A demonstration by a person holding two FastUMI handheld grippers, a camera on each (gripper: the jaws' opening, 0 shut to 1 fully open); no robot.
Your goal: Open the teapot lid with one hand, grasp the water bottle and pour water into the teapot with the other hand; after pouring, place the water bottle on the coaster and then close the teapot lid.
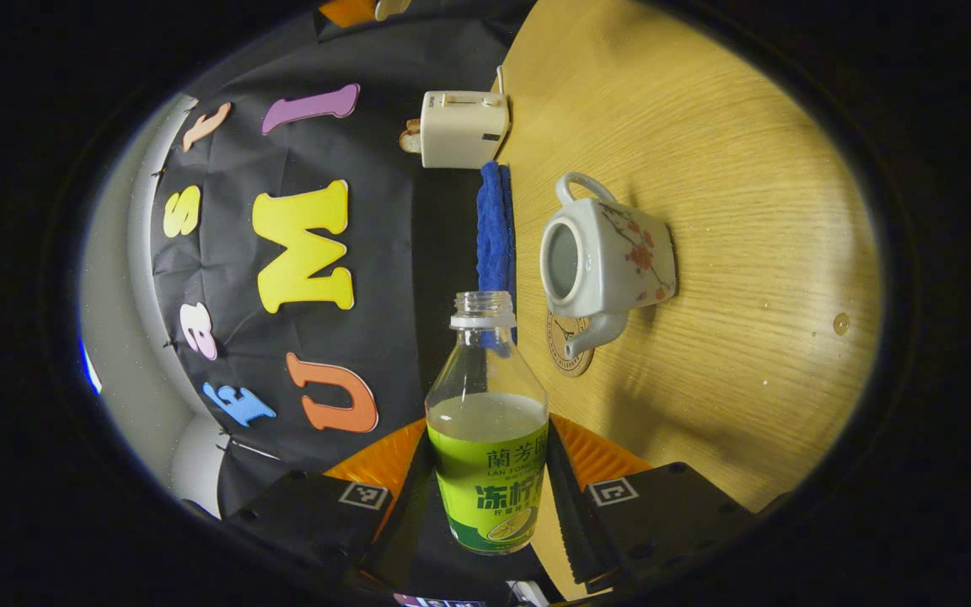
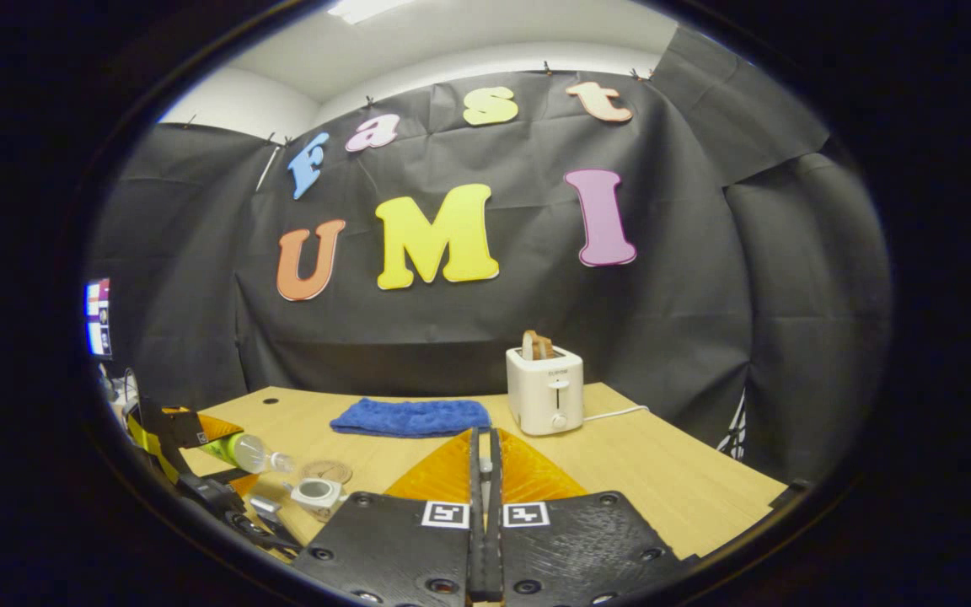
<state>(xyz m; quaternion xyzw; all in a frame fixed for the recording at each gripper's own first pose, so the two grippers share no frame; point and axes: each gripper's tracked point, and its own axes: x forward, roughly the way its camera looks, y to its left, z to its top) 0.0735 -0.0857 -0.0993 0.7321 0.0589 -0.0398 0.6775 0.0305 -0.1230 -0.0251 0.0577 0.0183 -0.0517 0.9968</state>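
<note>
My left gripper (image 1: 490,434) is shut on a clear uncapped water bottle (image 1: 490,447) with a green label, about half full of pale liquid. The bottle's mouth points toward the white flowered teapot (image 1: 608,261), whose top is open with no lid on it. A round coaster (image 1: 570,354) lies under the spout. In the right gripper view the bottle (image 2: 245,451) leans sideways, its neck toward the teapot (image 2: 317,491), beside the coaster (image 2: 327,470). My right gripper (image 2: 482,438) is raised above the table with its fingers pressed together; I see nothing between them.
A white toaster (image 2: 544,388) with bread in it stands at the back of the wooden table (image 2: 662,472), its cord trailing right. A folded blue cloth (image 2: 410,417) lies left of it, behind the teapot. A screen (image 2: 98,316) glows at far left.
</note>
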